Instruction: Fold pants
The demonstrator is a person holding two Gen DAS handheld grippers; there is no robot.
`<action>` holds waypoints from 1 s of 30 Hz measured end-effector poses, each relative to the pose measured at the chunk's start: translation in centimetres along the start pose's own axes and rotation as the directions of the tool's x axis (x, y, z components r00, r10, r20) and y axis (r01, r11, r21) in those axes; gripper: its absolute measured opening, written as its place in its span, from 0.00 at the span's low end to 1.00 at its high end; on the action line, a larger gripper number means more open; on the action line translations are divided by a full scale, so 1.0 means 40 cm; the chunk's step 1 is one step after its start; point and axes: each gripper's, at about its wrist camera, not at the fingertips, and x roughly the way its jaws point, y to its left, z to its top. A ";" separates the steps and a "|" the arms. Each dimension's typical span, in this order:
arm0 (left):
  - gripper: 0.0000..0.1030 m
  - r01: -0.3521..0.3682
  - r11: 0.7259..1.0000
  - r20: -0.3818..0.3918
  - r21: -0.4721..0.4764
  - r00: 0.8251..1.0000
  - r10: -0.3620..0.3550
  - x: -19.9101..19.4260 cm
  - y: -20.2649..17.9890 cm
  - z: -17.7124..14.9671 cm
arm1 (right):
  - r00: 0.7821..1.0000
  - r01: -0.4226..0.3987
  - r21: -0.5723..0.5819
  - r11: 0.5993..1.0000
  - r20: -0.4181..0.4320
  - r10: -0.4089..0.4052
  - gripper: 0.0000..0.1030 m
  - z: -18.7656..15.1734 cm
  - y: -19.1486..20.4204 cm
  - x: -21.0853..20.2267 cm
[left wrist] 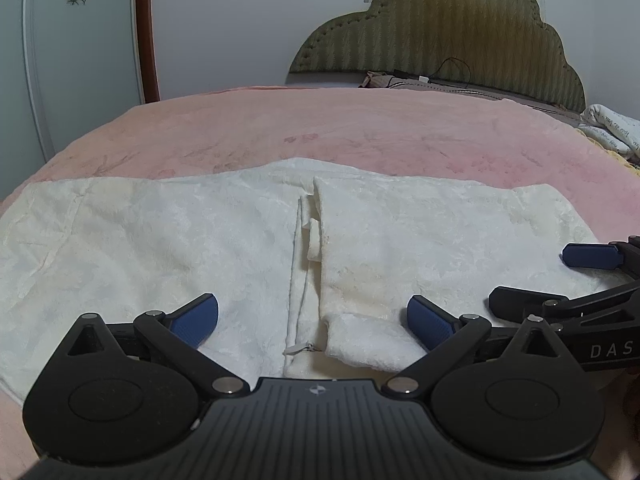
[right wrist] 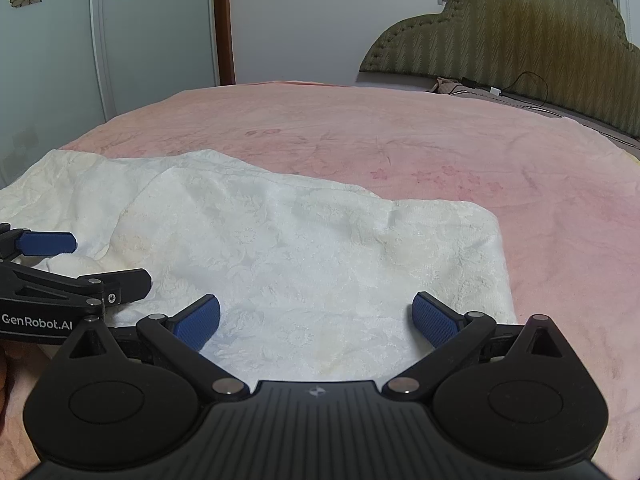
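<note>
White fleecy pants [left wrist: 180, 236] lie flat across the pink bed, legs spread left and right, with the open fly and zipper [left wrist: 298, 280] in the middle. My left gripper [left wrist: 313, 318] is open and empty, low over the waistband by the fly. My right gripper [right wrist: 316, 316] is open and empty over the right half of the pants [right wrist: 300, 248]. It also shows at the right edge of the left wrist view [left wrist: 560, 276]. The left gripper shows at the left edge of the right wrist view [right wrist: 76, 260].
The pink blanket [left wrist: 360, 136] covers the bed beyond the pants. An olive padded headboard [left wrist: 452, 32] stands at the back right with a cable and charger [left wrist: 424, 78] at its foot. A printed white pillow [left wrist: 612, 128] lies far right. A wardrobe door [left wrist: 80, 40] stands on the left.
</note>
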 end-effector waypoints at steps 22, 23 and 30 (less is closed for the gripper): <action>0.94 -0.273 0.838 -0.104 -0.471 0.961 0.255 -0.289 0.565 -0.050 | 0.951 -0.083 -0.725 0.683 0.147 0.271 0.99 -0.002 0.617 -0.057; 0.92 -0.263 0.823 -0.115 -0.503 0.965 0.237 -0.288 0.588 -0.054 | 0.950 -0.084 -0.751 0.655 0.139 0.281 0.99 -0.011 0.645 -0.051; 0.75 -0.127 0.713 -0.085 -0.689 0.992 0.095 -0.264 0.681 -0.073 | 0.950 0.008 -0.816 0.579 0.187 0.252 0.99 -0.041 0.778 0.020</action>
